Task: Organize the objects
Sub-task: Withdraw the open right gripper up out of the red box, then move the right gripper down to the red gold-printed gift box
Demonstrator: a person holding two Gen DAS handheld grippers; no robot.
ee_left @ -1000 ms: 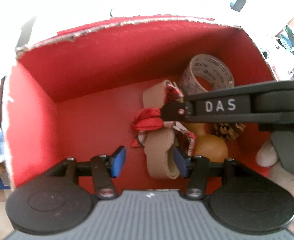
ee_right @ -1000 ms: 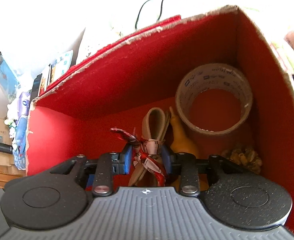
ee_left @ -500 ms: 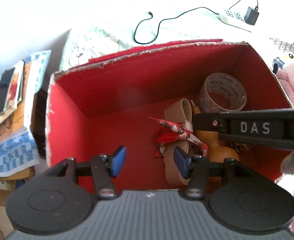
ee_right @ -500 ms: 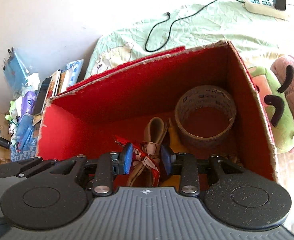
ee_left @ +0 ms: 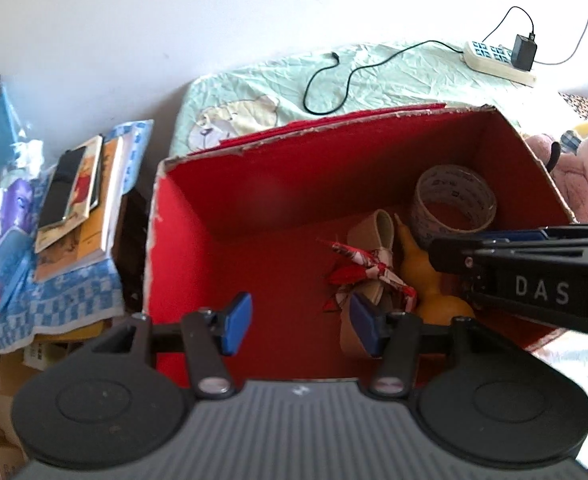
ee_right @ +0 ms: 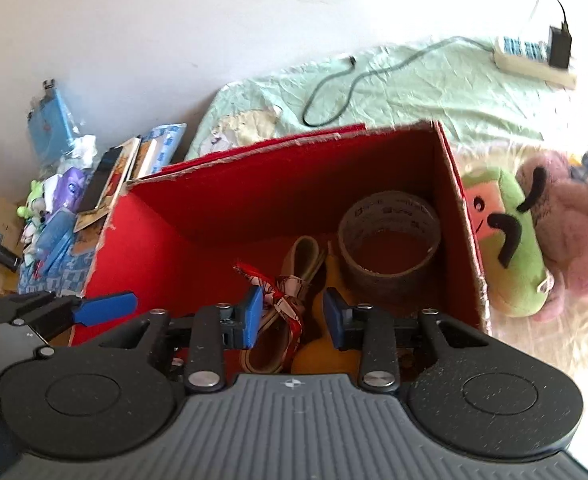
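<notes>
An open red cardboard box (ee_left: 182, 264) (ee_right: 142, 248) holds a roll of tape (ee_left: 453, 204) (ee_right: 389, 236) in its far right corner. Beside the roll lie a beige band tied with a red-and-white ribbon (ee_left: 367, 268) (ee_right: 282, 292) and a yellow gourd (ee_left: 417, 276) (ee_right: 321, 354). My left gripper (ee_left: 299, 324) hovers open above the box's near side with nothing between its fingers; one blue finger (ee_right: 106, 308) of it shows in the right wrist view. My right gripper (ee_right: 294, 320) (ee_left: 445, 254) is open above the ribbon and gourd, apart from them.
The box sits on a pale green bedsheet (ee_left: 393, 76). A black cable (ee_left: 333, 84) and a power strip with a charger (ee_left: 501, 60) lie behind it. Plush toys (ee_right: 509, 240) crowd the box's right side. A stack of books and clutter (ee_left: 78, 192) stands at its left.
Both grippers have risen up and back out of the box, so the whole box and its surroundings show. The right gripper's fingers have spread; the ribboned band stays on the box floor.
</notes>
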